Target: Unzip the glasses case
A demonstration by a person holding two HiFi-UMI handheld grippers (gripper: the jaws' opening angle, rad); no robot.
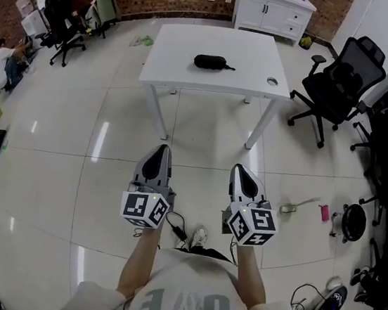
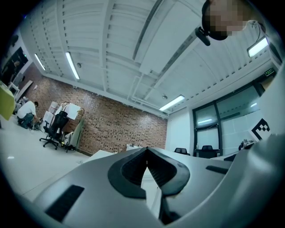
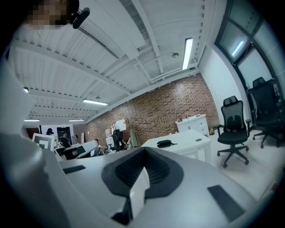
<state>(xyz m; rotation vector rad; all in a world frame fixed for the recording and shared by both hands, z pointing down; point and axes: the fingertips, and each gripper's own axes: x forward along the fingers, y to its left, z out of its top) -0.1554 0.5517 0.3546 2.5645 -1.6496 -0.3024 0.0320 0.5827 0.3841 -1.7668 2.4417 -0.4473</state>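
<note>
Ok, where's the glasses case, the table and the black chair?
glasses case [image 1: 211, 62], head view, middle of its black shell.
table [image 1: 225, 80], head view, bare white top near front edge.
black chair [image 1: 336, 90], head view, its seat.

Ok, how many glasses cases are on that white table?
1. The black glasses case lies near the middle of the white table. The whole tabletop shows in the head view, so none is hidden there.

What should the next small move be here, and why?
Probably step forward to the table: the glasses case lies on it, well beyond the left gripper and right gripper, both shut, empty and held over the floor.
</note>
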